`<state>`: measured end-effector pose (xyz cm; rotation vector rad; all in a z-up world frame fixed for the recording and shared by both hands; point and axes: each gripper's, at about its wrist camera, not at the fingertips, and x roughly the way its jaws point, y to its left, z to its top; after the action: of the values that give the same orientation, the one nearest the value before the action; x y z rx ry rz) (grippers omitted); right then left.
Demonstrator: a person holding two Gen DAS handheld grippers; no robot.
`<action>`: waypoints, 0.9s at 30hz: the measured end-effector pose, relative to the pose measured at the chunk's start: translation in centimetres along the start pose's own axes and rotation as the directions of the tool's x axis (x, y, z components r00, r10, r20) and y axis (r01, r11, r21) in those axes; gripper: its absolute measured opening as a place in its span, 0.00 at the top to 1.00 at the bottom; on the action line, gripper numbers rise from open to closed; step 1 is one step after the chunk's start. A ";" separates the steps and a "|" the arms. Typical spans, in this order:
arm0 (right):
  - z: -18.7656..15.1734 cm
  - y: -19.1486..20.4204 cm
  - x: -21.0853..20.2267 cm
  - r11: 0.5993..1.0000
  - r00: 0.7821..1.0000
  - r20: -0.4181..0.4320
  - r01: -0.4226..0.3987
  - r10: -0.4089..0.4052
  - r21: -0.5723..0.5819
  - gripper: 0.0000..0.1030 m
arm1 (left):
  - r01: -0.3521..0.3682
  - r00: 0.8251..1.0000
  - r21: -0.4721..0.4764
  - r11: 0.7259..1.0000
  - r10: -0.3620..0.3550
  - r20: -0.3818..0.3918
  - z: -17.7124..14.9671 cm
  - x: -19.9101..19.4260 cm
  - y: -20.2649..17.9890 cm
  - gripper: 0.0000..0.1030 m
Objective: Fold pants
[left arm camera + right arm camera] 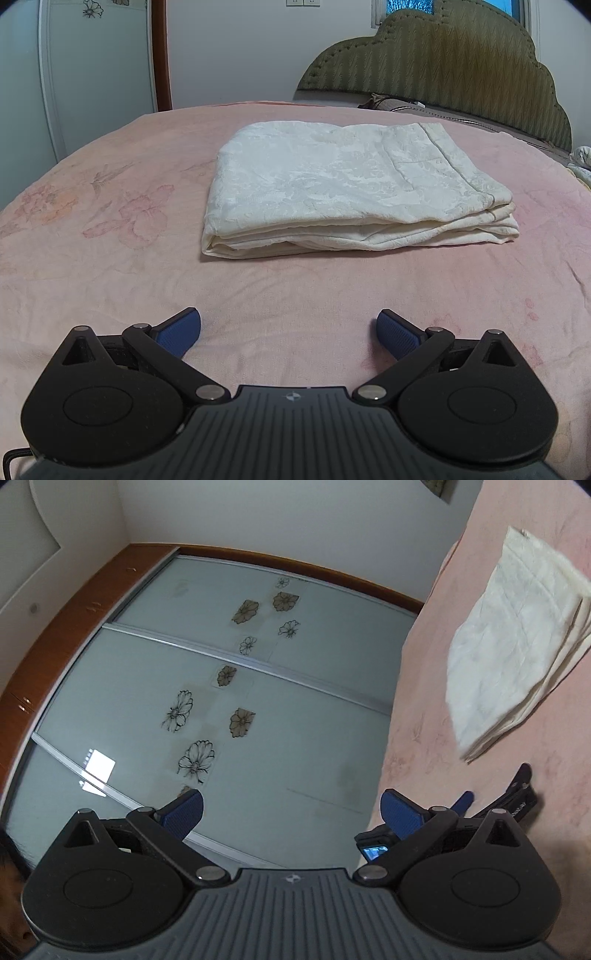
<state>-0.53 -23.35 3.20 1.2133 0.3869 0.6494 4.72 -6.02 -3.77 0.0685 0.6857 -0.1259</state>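
Observation:
The cream patterned pants (pixel 351 184) lie folded into a thick, flat rectangle in the middle of the pink bed sheet (pixel 110 266). My left gripper (pixel 288 321) is open and holds nothing, low over the sheet a short way in front of the pants' near edge. The right wrist view is rolled on its side. In it my right gripper (pixel 291 805) is open and empty, pointing at the wardrobe off the bed's side. The pants (pixel 517 657) appear at its right, and the left gripper's black frame (pixel 519 801) shows behind the right finger.
A green padded headboard (pixel 443 62) and a pillow (pixel 406 105) stand at the far right of the bed. A wardrobe with frosted sliding doors and flower prints (pixel 221 683) lines the wall beyond the bed's edge (pixel 402 672). Part of a person (pixel 7 871) shows at the lower left.

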 end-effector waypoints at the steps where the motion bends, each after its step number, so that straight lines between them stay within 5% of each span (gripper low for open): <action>1: 0.1 -0.1 0.0 0.999 0.999 0.017 0.031 -0.031 -0.011 0.00 | 0.000 1.000 0.000 1.000 0.000 0.000 0.0 0.0 0.0 0.00; 5: 0.7 -0.4 -0.9 0.965 0.962 0.151 0.243 -0.227 -0.102 0.00 | 0.000 1.000 0.000 1.000 0.000 0.000 0.0 0.0 0.0 0.00; 7: 0.9 -0.5 -1.3 0.894 0.896 0.267 0.409 -0.355 -0.185 0.00 | 0.000 1.000 0.000 1.000 0.000 0.000 0.0 0.0 0.0 0.00; 8: 0.9 -0.7 -1.2 0.832 0.843 0.325 0.509 -0.429 -0.220 0.00 | 0.000 1.000 0.000 1.000 0.000 0.000 0.0 0.0 0.0 0.00; 11: 1.2 -2.2 0.3 0.545 0.617 0.472 0.784 -0.629 -0.299 0.00 | 0.000 1.000 0.000 1.000 0.000 0.000 0.0 0.0 0.0 0.00; 12: 1.3 -3.0 0.9 0.461 0.560 0.490 0.828 -0.668 -0.318 0.00 | 0.000 1.000 0.000 1.000 0.000 0.000 0.0 0.0 0.0 0.00; 13: 1.3 -4.0 1.4 0.411 0.528 0.490 0.849 -0.694 -0.333 0.00 | 0.000 1.000 0.000 1.000 0.000 0.000 0.0 0.0 0.0 0.00; 18: 1.5 -8.5 2.0 0.380 0.496 0.420 0.864 -0.760 -0.332 0.00 | 0.000 1.000 0.000 1.000 0.000 0.000 0.0 0.0 0.0 0.00; 23: 0.6 -9.9 2.4 0.283 0.446 0.423 0.874 -0.789 -0.395 0.00 | 0.000 1.000 0.000 1.000 0.000 0.000 0.0 0.0 0.0 0.00; 27: -0.1 -9.8 3.5 0.222 0.435 0.442 0.862 -0.784 -0.455 0.00 | 0.000 1.000 0.000 1.000 0.000 0.000 0.0 0.0 0.0 0.00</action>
<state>4.53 -23.01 -5.88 0.2176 0.5895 -0.2867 4.72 -6.01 -3.77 0.0683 0.6857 -0.1260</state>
